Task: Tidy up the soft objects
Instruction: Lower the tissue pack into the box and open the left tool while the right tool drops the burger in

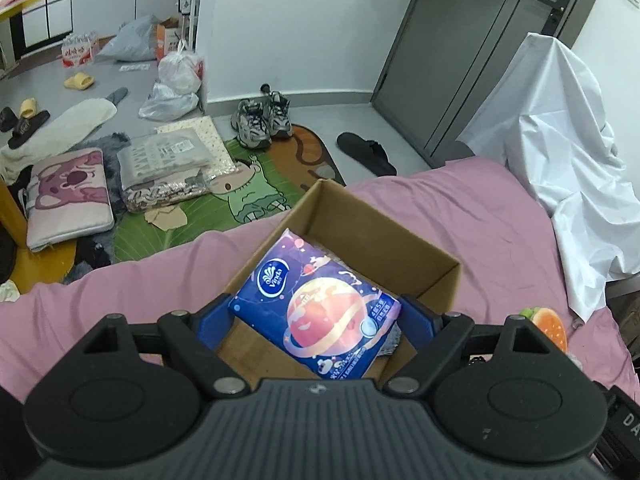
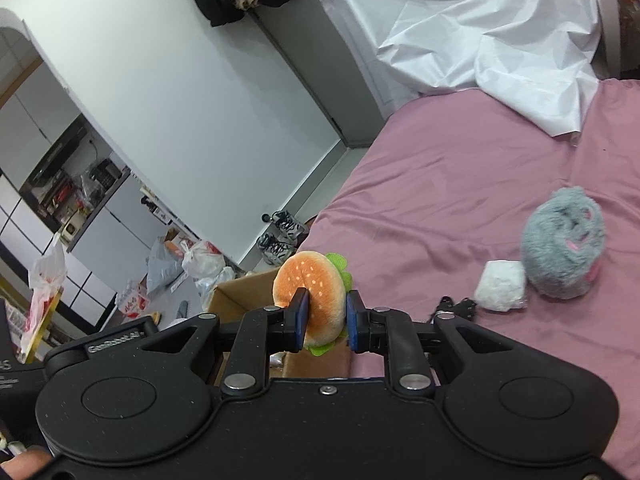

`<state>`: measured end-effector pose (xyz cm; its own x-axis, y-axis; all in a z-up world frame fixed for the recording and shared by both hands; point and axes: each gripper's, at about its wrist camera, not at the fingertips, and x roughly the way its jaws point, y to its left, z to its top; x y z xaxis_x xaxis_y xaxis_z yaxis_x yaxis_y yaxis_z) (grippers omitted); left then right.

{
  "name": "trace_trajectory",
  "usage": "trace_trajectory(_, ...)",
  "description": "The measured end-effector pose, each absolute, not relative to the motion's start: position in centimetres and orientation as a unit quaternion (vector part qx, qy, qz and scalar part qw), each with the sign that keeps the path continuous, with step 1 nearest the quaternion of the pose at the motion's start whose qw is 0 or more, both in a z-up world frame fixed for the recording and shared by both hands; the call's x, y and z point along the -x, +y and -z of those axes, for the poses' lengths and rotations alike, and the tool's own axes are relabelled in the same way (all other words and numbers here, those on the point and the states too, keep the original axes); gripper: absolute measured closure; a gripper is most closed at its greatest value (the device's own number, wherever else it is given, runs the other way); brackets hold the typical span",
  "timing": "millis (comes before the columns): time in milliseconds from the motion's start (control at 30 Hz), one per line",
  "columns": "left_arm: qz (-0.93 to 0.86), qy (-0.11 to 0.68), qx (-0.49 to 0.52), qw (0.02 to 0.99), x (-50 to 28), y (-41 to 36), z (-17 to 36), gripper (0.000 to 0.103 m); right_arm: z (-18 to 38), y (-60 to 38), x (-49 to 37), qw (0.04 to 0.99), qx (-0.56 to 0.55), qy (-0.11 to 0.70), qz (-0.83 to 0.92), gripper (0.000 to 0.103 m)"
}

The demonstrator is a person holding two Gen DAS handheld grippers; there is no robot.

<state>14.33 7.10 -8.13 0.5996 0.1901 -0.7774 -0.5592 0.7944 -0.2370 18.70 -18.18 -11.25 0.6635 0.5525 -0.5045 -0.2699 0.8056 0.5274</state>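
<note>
My left gripper (image 1: pixel 315 314) is shut on a blue tissue pack (image 1: pixel 280 276) printed with a planet, its blue pads pressing both sides. The pack hangs tilted over an open cardboard box (image 1: pixel 380 240) that sits on the pink bed (image 1: pixel 480 220). Something grey shows under the pack inside the box. My right gripper (image 2: pixel 326 320) is shut on a plush burger (image 2: pixel 310 284), held above the bed beside the box (image 2: pixel 240 292). The burger (image 1: pixel 546 326) also shows at the right edge of the left wrist view.
A grey furry plush (image 2: pixel 564 244), a white wrapped packet (image 2: pixel 500 286) and a small black item (image 2: pixel 456 306) lie on the bed. A crumpled white sheet (image 2: pixel 480 40) covers its far end. Beyond the bed edge the floor holds sneakers (image 1: pixel 260 120), bags and cushions (image 1: pixel 68 196).
</note>
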Motion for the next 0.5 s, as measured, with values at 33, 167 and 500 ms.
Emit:
trace_trajectory(33,-0.215,0.392,0.238,0.862,-14.5,7.4,8.3,0.017,11.2,-17.9,-18.7,0.888,-0.206,0.338,-0.233,0.083)
trace_trajectory(167,-0.205,0.405,0.243,0.857,-15.2,8.7,9.2,0.017,11.1,-16.4,-18.9,0.884,-0.205,0.341,-0.245,0.083)
trace_trajectory(500,-0.173,0.422,0.258,0.851,-16.3,9.9,10.4,0.015,11.5,-13.2,-19.1,0.887,-0.170,0.346,-0.255,0.083)
